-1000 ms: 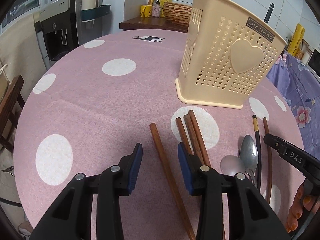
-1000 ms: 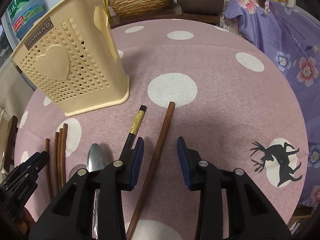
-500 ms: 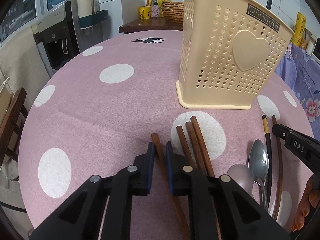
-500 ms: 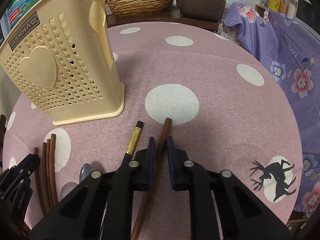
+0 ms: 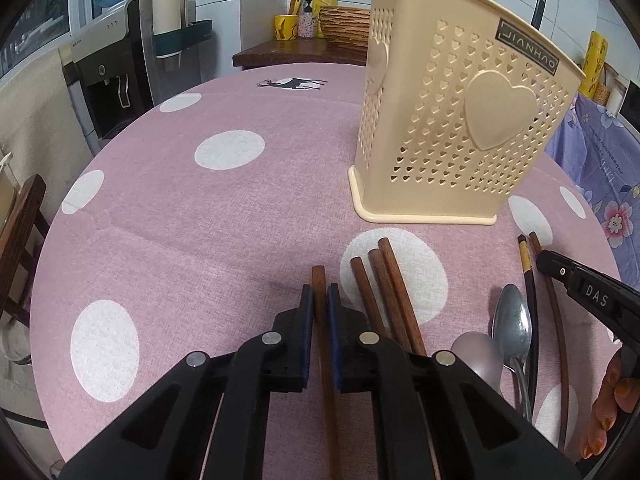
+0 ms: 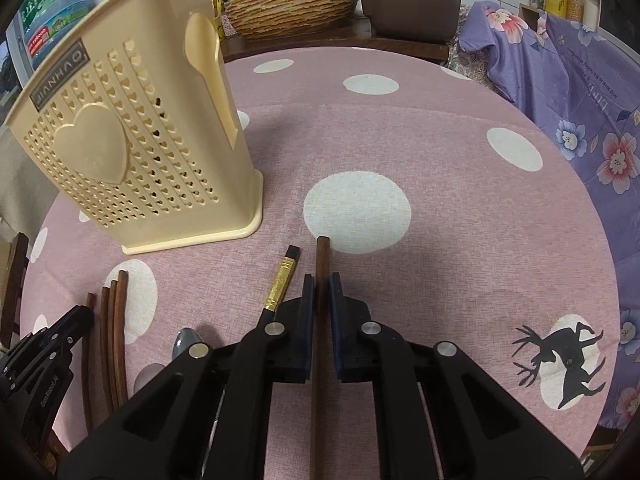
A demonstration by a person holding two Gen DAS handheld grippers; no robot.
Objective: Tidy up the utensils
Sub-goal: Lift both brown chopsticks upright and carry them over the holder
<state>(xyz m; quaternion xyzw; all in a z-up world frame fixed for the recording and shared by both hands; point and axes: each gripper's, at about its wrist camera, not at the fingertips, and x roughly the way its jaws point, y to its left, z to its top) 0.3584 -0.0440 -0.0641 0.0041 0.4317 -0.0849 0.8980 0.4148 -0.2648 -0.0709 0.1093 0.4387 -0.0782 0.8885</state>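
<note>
My left gripper [image 5: 320, 296] is closing tight on a brown wooden chopstick [image 5: 319, 276] that lies on the pink dotted tablecloth [image 5: 200, 220]; both blue pads press it. My right gripper [image 6: 323, 284] is closing the same way on another brown chopstick [image 6: 323, 256]. Three more brown chopsticks [image 5: 380, 280] lie just right of the left gripper. Two metal spoons [image 5: 512, 320] and a black chopstick with a gold band [image 6: 284, 280] lie between the grippers. The cream perforated utensil holder [image 5: 460, 132] stands upright beyond them.
A wooden chair [image 5: 16, 232] stands at the table's left edge. Purple flowered cloth [image 6: 580, 100] hangs along the right edge. A side counter behind holds a wicker basket [image 6: 292, 8], bottles and a cup. A water dispenser [image 5: 108, 72] stands far left.
Both grippers went from open astride a chopstick to shut on it. Both views have shifted a little nearer to the chopstick tips.
</note>
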